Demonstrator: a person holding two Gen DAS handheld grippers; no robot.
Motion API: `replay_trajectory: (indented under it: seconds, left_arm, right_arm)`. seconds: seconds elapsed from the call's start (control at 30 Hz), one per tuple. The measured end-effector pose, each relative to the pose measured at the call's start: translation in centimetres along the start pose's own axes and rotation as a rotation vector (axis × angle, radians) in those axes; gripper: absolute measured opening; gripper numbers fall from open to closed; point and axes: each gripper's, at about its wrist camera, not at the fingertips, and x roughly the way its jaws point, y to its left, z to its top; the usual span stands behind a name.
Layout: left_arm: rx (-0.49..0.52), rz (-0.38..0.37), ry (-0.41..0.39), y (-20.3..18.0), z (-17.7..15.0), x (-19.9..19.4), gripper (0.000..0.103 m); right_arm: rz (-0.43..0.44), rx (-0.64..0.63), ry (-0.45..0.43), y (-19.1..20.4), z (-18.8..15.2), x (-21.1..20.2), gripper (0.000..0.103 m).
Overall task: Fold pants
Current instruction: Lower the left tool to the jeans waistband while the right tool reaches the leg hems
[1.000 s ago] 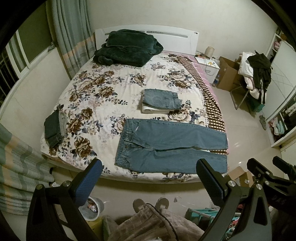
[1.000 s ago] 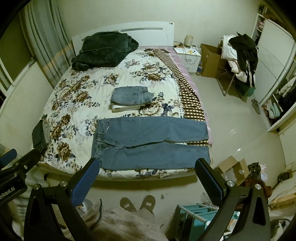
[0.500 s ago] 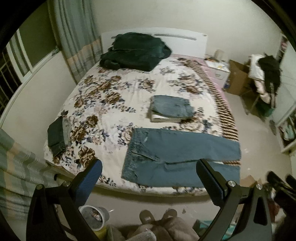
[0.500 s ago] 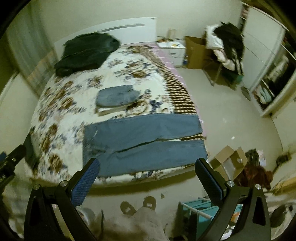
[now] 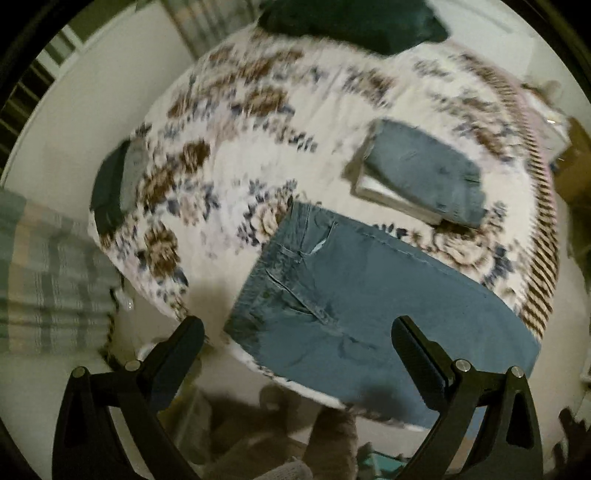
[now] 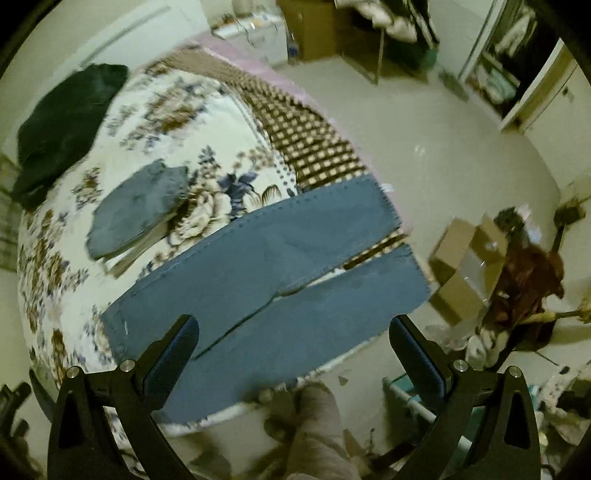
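Note:
Blue jeans (image 5: 369,295) lie flat along the near edge of the floral bed (image 5: 229,155), waistband to the left, legs running right. In the right wrist view the two legs (image 6: 288,266) lie side by side with their cuffs at the bed's right edge. My left gripper (image 5: 297,350) is open and empty above the waistband end. My right gripper (image 6: 293,347) is open and empty above the leg end. Both views are blurred by motion.
A folded pair of jeans on a folded white garment (image 5: 424,173) lies behind the flat jeans. A dark green blanket (image 5: 351,22) sits at the headboard. A dark folded garment (image 5: 110,188) lies at the bed's left edge. Cardboard boxes (image 6: 461,269) stand on the floor at right.
Both grippers have moved down and closer to the bed. The left one swung toward the waistband, the right one toward the cuffs. The jeans have not moved.

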Motion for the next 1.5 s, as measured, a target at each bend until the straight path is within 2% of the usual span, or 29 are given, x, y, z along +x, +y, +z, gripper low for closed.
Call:
replay_trajectory:
  seconds: [0.17, 0.33, 0.43, 0.6, 0.8, 0.93, 1.07, 1.17, 1.23, 1.27, 1.3, 1.33, 1.37, 1.4, 1.43, 1.47, 1.5]
  left_arm:
    - [-0.107, 0.039, 0.125, -4.2, 4.8, 9.1, 0.103]
    - [-0.145, 0.086, 0.2, -7.8, 7.9, 17.1, 0.103]
    - [-0.163, 0.108, 0.23, -9.4, 9.7, 21.3, 0.103]
    - [-0.229, 0.106, 0.297, -10.7, 11.8, 27.4, 0.103]
    - [-0.323, 0.087, 0.4, -11.2, 12.6, 33.8, 0.103]
    - [-0.35, 0.098, 0.445, -11.2, 12.4, 36.4, 0.103]
    - [-0.348, 0.095, 0.442, -11.3, 12.1, 37.6, 0.101]
    - [-0.334, 0.069, 0.416, -11.4, 12.2, 37.6, 0.088]
    - [-0.323, 0.046, 0.387, -11.5, 12.5, 37.1, 0.065]
    - [-0.316, 0.043, 0.372, -11.6, 12.7, 36.9, 0.057]
    - [-0.309, 0.041, 0.354, -11.6, 12.9, 36.5, 0.035]
    - [-0.315, 0.032, 0.338, -11.4, 13.1, 36.0, 0.024]
    - [-0.331, 0.017, 0.327, -11.0, 13.3, 35.6, 0.021]
    - [-0.347, -0.005, 0.318, -10.6, 13.4, 35.1, 0.015]
    - [-0.36, -0.026, 0.305, -10.3, 13.4, 34.7, 0.015]
    - [-0.365, -0.041, 0.295, -10.1, 13.4, 34.2, 0.014]
    - [-0.366, -0.054, 0.28, -9.8, 13.3, 33.7, 0.008]
  right_arm:
    - [-0.028, 0.081, 0.109, -0.3, 8.7, 13.0, 0.103]
    - [-0.085, 0.141, 0.175, -0.5, 14.1, 22.9, 0.103]
    - [-0.114, 0.151, 0.194, -0.5, 16.3, 27.2, 0.103]
    - [-0.151, 0.177, 0.234, -1.1, 18.6, 33.0, 0.103]
    - [-0.135, 0.289, 0.308, -3.2, 20.4, 38.5, 0.103]
    - [-0.135, 0.38, 0.355, -4.7, 21.1, 41.3, 0.103]
    - [-0.113, 0.464, 0.387, -6.1, 21.3, 43.2, 0.103]
    - [-0.1, 0.51, 0.417, -6.3, 21.0, 44.8, 0.103]
    - [-0.09, 0.535, 0.429, -6.3, 20.8, 45.5, 0.103]
    - [-0.089, 0.544, 0.43, -6.2, 20.7, 45.7, 0.101]
    - [-0.088, 0.55, 0.422, -6.2, 20.6, 45.8, 0.099]
    - [-0.088, 0.55, 0.415, -6.1, 20.6, 45.8, 0.097]
    - [-0.092, 0.542, 0.41, -6.0, 20.6, 45.7, 0.09]
    - [-0.098, 0.528, 0.404, -5.9, 20.4, 45.6, 0.077]
    - [-0.103, 0.51, 0.394, -5.8, 20.4, 45.3, 0.069]
    - [-0.104, 0.503, 0.387, -5.7, 20.3, 44.9, 0.049]
    - [-0.088, 0.505, 0.384, -5.7, 20.2, 44.6, 0.025]
